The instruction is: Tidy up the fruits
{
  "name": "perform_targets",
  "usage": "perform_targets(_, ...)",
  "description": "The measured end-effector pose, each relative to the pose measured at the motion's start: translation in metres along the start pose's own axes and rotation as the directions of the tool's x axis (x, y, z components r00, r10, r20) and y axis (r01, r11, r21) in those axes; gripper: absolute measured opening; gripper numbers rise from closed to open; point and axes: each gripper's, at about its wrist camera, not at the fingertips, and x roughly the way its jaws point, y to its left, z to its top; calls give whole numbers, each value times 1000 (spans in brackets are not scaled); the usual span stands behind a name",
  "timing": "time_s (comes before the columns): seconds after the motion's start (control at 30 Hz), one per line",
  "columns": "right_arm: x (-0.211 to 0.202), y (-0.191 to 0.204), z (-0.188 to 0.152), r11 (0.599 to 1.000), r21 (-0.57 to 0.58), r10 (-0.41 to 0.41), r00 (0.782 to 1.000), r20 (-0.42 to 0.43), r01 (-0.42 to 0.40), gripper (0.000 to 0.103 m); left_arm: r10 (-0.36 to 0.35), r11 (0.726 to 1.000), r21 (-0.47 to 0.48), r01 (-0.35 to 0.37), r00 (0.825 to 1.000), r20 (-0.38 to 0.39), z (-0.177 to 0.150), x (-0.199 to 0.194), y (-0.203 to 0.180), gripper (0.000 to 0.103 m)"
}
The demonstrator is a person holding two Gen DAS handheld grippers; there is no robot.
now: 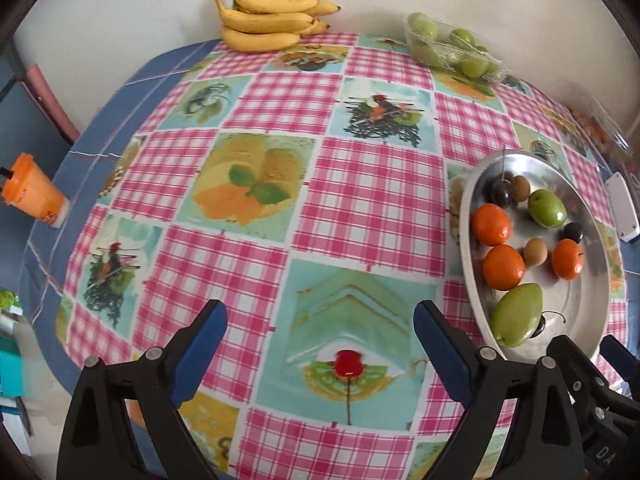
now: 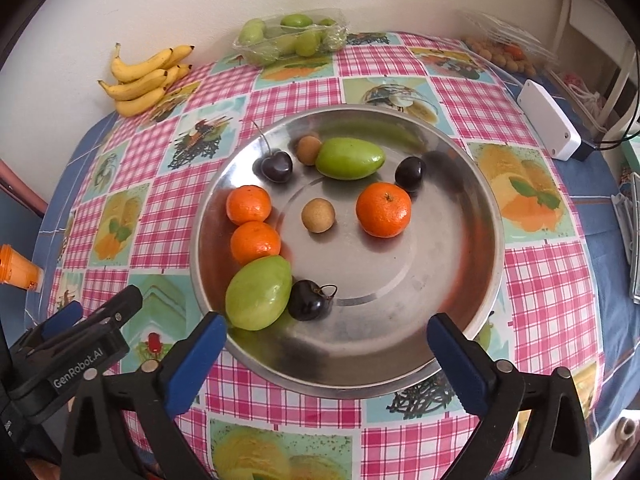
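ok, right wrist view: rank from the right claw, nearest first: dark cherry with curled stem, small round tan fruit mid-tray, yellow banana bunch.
1. Dark cherry with curled stem: near tray edge, just ahead of the open right claw, left of centre.
2. Small round tan fruit: middle of the round steel tray.
3. Yellow banana bunch: far left, by the wall.
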Motion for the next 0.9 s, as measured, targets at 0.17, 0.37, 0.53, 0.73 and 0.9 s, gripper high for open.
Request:
perform_targets(0.17, -5, -1, -1, 1000, 2, -3, 1000, 25, 2, 103, 50, 999, -6, -50, 999, 5, -2, -6, 3, 94)
perform_targets(0.37, -17, 0, -3, 1000, 4, -1, 998, 57, 1, 103, 44, 999, 4, -44, 999, 19, -5, -17, 3, 94)
perform_targets(0.53, -28, 3, -5, 1000, -5, -15, 996, 90, 15, 103, 48, 999, 10, -48, 998, 51, -8, -30, 5, 94)
perform_targets(0.73, -34, 6, -7, 999, -24, -27, 994, 104, 30, 103, 20, 1000, -7, -20, 998, 54, -11, -35, 11, 94)
perform_targets(0.9, -37, 8, -9, 999, -27, -34, 992, 118, 37, 103, 13, 1000, -9, -13, 998, 54, -12, -37, 13, 94)
